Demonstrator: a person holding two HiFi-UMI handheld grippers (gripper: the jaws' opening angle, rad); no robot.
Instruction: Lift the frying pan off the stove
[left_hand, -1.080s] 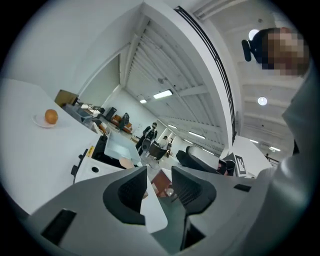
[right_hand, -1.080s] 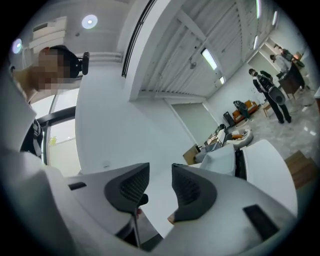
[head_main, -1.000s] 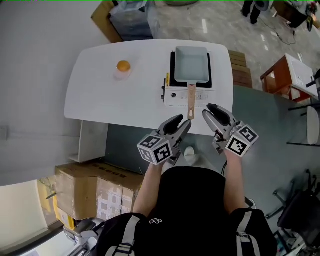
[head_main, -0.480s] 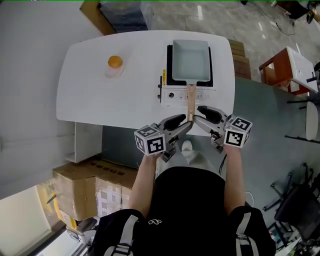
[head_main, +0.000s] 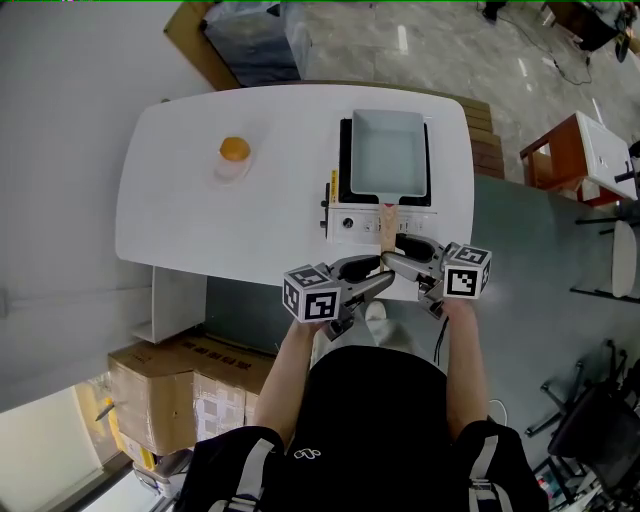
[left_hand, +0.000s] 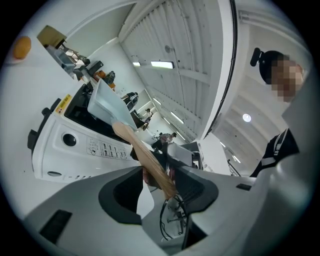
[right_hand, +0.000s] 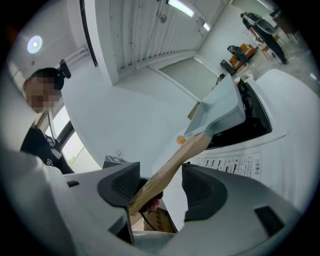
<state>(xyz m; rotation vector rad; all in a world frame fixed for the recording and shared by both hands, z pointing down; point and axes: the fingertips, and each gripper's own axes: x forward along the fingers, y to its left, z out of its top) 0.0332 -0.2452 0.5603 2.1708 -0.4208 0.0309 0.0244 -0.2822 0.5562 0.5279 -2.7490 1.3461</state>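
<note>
Here the left claw (left_hand: 159, 187) and right claw (right_hand: 161, 189) are both spreading wide in front of the stove (head_main: 350, 217), straddling the wooden handle (head_main: 386, 222) of the frying pan (head_main: 388, 152) without clamping it.

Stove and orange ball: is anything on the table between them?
Nothing. In the head view, only bare white table lies between the orange ball and the stove.

The frying pan (head_main: 388, 150) is pale blue-grey, and its handle (head_main: 386, 222) is light tan wood. The stove (head_main: 350, 222) is white with a black top (plus a small yellow label (head_main: 333, 186)). The desk (head_main: 200, 220) is plain white, with one orange ball (head_main: 235, 149). The left tool (head_main: 380, 272) and right tool (head_main: 395, 250) are grey with black pads. Their marker cubes (head_main: 313, 295) carry black-and-white squares.
</note>
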